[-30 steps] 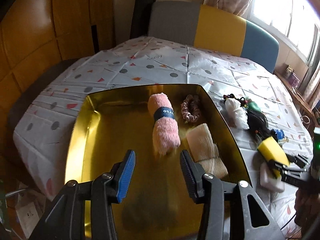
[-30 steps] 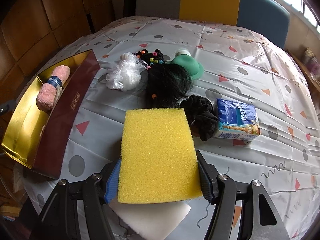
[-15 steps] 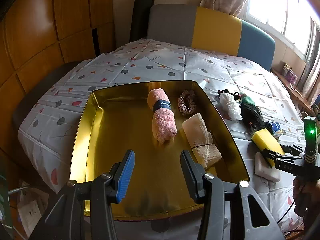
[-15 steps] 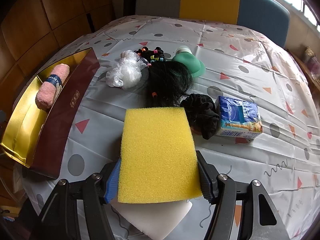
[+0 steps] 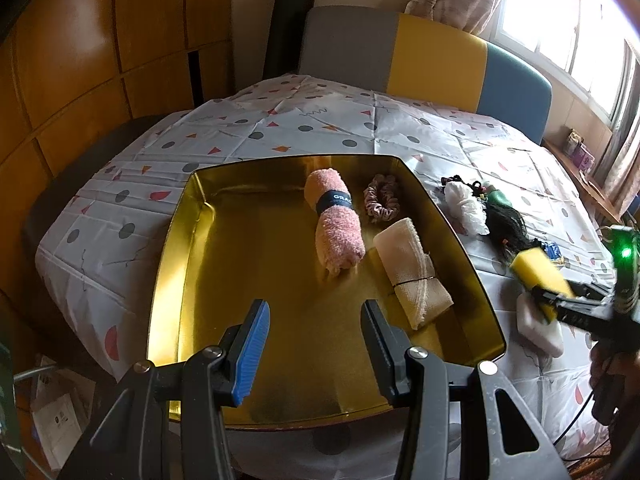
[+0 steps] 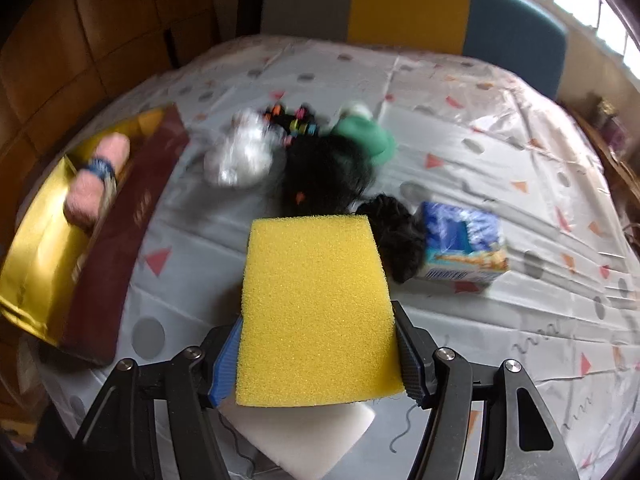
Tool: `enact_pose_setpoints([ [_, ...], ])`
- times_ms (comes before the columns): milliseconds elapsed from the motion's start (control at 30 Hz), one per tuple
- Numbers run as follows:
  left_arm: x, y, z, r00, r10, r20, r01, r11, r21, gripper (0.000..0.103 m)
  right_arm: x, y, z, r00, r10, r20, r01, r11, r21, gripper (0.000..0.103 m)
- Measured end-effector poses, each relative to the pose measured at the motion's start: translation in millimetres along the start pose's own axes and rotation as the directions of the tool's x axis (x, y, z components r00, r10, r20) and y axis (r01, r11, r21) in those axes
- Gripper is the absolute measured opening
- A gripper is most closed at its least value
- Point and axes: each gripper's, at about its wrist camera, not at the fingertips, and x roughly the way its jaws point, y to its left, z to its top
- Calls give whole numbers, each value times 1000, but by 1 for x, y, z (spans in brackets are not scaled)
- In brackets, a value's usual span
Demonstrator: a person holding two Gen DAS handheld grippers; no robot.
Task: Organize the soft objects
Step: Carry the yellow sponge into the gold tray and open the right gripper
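Holding the yellow sponge (image 6: pixel 316 308) between its pads, the right gripper (image 6: pixel 318 360) is clamped on the sponge's two side edges, with most of the sponge projecting forward past the fingertips. The sponge sits raised above a white foam block (image 6: pixel 300 436) that lies on the worktop (image 6: pixel 500 152) directly beneath it.

Step in hand, as judged: transfer of the sponge to the gold tray (image 5: pixel 192 280), which stands to the left of the loose pile. The tray already contains a pink rolled towel (image 5: pixel 336 232), a beige rolled cloth (image 5: pixel 412 276) and a pink scrunchie (image 5: pixel 382 200), all grouped toward its right half. The left half of the tray floor is bare.

The left gripper (image 5: pixel 316 344) hangs above the tray's near edge, its jaws moderately apart with nothing between them.

Next move, as judged: carry the sponge leftward over the tray's dark red side wall (image 6: pixel 124 236), high enough to clear the rim, then lower it onto bare tray floor and release.

Items still on the worktop: a white crumpled bag (image 6: pixel 240 156), a black hairpiece (image 6: pixel 324 172), a green item (image 6: pixel 364 136), a black scrunchie (image 6: pixel 396 232) and a blue tissue pack (image 6: pixel 464 244).
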Motion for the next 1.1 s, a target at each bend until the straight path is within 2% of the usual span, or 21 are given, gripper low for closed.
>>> enact_pose_setpoints([
  [167, 2, 10, -4, 1000, -1, -7, 1, 1000, -22, 48, -30, 1, 10, 997, 28, 75, -33, 997, 66, 66],
  [300, 2, 18, -7, 1000, 1, -7, -1, 999, -41, 48, -48, 37, 18, 992, 81, 101, -80, 997, -11, 66],
  [533, -6, 46, -7, 1000, 23, 15, -21, 994, -109, 48, -49, 128, 31, 974, 219, 56, -209, 968, -140, 66],
  [667, -9, 66, -9, 999, 45, 20, -42, 988, -147, 48, -39, 187, 34, 956, 290, -36, -291, 930, -224, 66],
  [867, -13, 84, -9, 997, 69, 31, -62, 980, -190, 48, -5, 249, 21, 944, 293, -153, -328, 889, -321, 66],
  [1100, -12, 86, -10, 997, 74, 29, -68, 982, -178, 48, 29, 256, 6, 953, 221, -206, -279, 906, -318, 69],
])
